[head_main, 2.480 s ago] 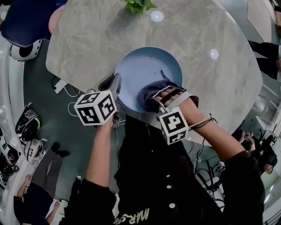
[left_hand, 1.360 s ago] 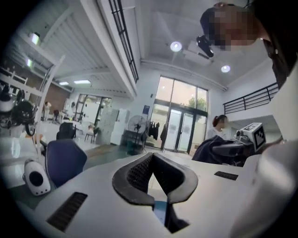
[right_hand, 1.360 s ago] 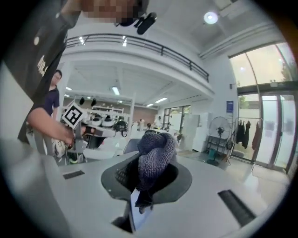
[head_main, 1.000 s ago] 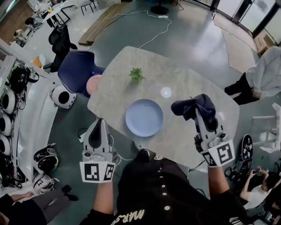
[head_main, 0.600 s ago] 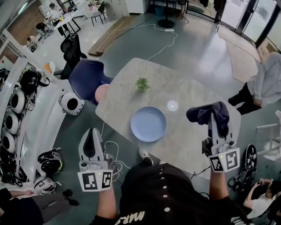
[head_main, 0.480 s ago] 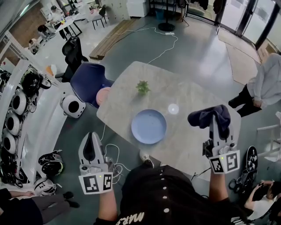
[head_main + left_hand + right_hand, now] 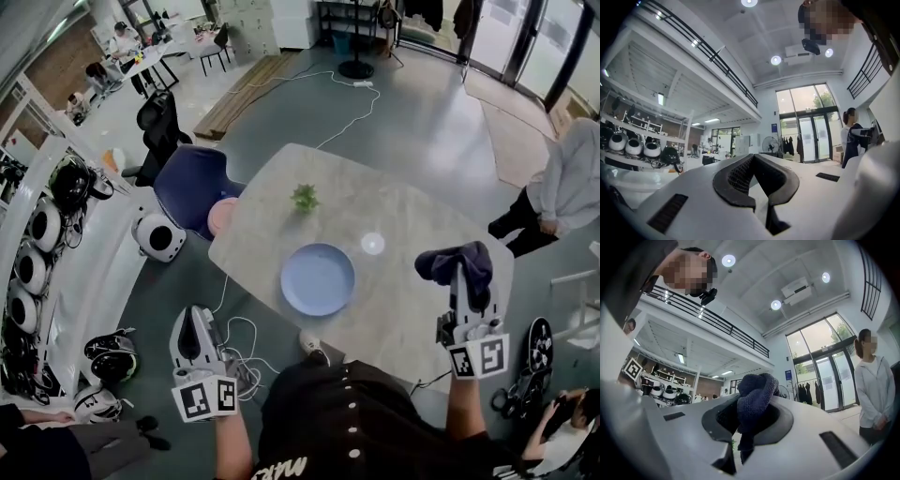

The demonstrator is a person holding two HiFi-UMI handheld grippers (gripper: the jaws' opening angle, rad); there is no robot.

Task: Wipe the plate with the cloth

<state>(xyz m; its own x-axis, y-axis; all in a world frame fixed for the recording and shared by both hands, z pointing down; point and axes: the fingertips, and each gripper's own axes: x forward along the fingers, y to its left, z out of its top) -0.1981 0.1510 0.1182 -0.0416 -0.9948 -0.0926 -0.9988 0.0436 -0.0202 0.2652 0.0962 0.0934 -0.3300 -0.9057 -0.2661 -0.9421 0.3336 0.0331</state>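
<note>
Right gripper has its fingers clamped on the dark blue knitted cloth, which bunches up over the tips. It's held up in the air at the right end of the marble tabletop, well apart from the plate. The light blue plate sits flat near the tabletop's front edge, with a small green plant further back. The left gripper has its fingers pressed together on nothing, out past the tabletop's left side.
</note>
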